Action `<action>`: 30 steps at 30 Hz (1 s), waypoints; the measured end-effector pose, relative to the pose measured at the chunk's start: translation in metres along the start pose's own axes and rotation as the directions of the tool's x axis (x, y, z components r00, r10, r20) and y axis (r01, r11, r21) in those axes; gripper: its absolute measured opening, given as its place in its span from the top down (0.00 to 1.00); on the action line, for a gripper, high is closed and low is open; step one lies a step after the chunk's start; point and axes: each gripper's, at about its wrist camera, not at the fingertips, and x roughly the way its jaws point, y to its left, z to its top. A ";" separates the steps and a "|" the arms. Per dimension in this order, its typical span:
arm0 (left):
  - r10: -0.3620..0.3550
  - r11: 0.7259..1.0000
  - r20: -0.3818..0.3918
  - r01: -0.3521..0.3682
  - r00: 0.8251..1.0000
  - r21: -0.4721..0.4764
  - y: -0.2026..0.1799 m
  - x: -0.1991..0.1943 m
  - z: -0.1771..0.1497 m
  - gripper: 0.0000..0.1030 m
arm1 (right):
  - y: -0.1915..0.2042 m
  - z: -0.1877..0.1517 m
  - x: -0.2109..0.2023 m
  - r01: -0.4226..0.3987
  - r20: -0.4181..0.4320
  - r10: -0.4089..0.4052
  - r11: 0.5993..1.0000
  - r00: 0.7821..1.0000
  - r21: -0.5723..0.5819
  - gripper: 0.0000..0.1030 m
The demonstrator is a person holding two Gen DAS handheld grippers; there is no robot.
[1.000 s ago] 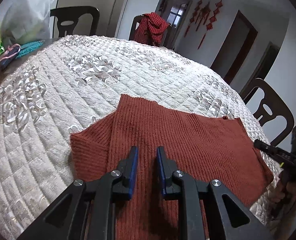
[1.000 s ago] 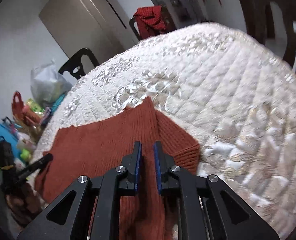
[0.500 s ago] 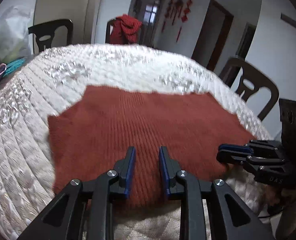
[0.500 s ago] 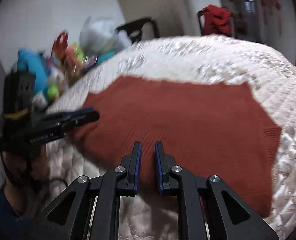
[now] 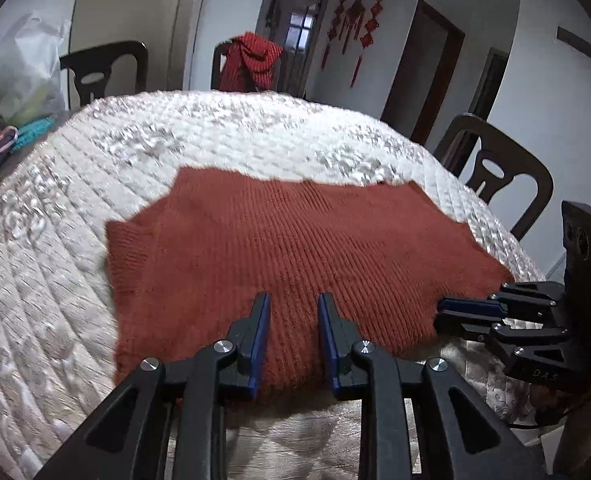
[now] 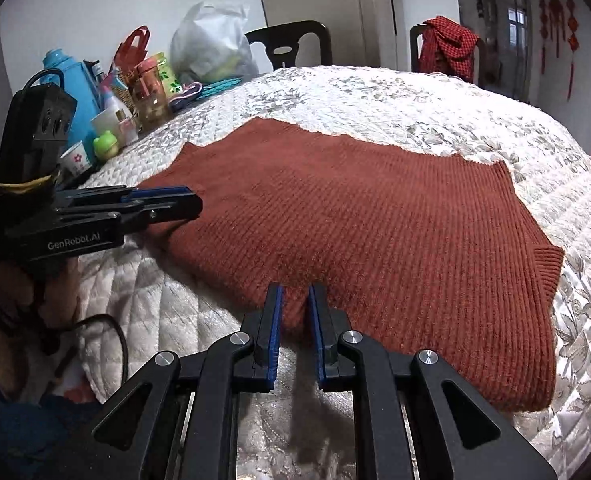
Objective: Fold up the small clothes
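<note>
Rust-red ribbed knit garment (image 5: 287, 240) spread flat on cream quilted bench cover (image 5: 55, 280).
Left gripper (image 5: 293, 304) and right gripper (image 6: 294, 292) both pinching its near hem.

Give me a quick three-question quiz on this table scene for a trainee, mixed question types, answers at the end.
1. True or false: the rust sweater hangs over a chair.
2. What is draped on the far chair? A) red checked cloth B) blue towel C) green jacket
3. Fill in: the blue flask stands on the person's ___ side.
Key: 1 false, it lies flat on the quilted cover; 2 A; 3 left.
</note>
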 end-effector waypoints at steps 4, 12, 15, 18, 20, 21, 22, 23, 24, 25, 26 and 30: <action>0.037 0.998 0.018 -0.036 0.999 -0.047 0.017 -0.002 0.002 0.74 | -0.001 0.006 -0.010 -0.018 0.046 0.017 1.000 0.999 0.012 0.87; 0.052 0.996 0.010 -0.051 0.999 -0.074 0.024 -0.002 -0.002 0.74 | -0.005 0.009 -0.002 0.000 0.021 -0.001 0.999 1.000 0.038 0.87; 0.079 0.994 0.021 -0.078 0.997 -0.071 0.025 -0.002 0.004 0.74 | -0.004 0.016 -0.005 0.004 0.036 -0.005 1.000 0.999 0.029 0.87; 0.109 0.992 0.017 -0.108 0.994 -0.072 0.028 0.001 0.006 0.74 | -0.006 0.022 -0.002 0.006 0.041 -0.007 0.999 0.999 0.037 0.87; 0.121 0.990 0.008 -0.120 0.993 -0.077 0.031 0.003 0.006 0.74 | -0.006 0.027 0.001 0.007 0.042 -0.009 0.999 0.999 0.039 0.87; 0.123 0.989 0.004 -0.122 0.992 -0.080 0.032 0.004 0.005 0.74 | -0.006 0.031 0.005 0.012 0.038 -0.014 0.999 0.999 0.044 0.87; 0.122 0.989 0.002 -0.122 0.992 -0.082 0.033 0.005 0.004 0.74 | -0.006 0.033 0.008 0.010 0.036 -0.012 0.999 0.999 0.046 0.87; 0.122 0.989 0.000 -0.122 0.992 -0.081 0.034 0.006 0.003 0.74 | -0.006 0.035 0.011 0.006 0.033 -0.008 0.999 0.999 0.049 0.87; 0.123 0.989 0.000 -0.122 0.992 -0.079 0.034 0.006 0.003 0.74 | -0.007 0.037 0.015 0.003 0.027 -0.005 0.999 1.000 0.053 0.87; 0.123 0.989 0.000 -0.122 0.992 -0.078 0.034 0.006 0.002 0.74 | -0.008 0.038 0.018 0.000 0.022 -0.002 0.999 1.000 0.054 0.87; 0.123 0.990 0.000 -0.123 0.992 -0.076 0.034 0.007 0.002 0.74 | -0.009 0.039 0.024 0.000 0.010 -0.001 0.998 1.000 0.057 0.87; 0.124 0.990 -0.001 -0.124 0.992 -0.071 0.034 0.007 0.002 0.74 | -0.014 0.042 0.032 -0.007 0.003 0.007 0.996 1.000 0.084 0.87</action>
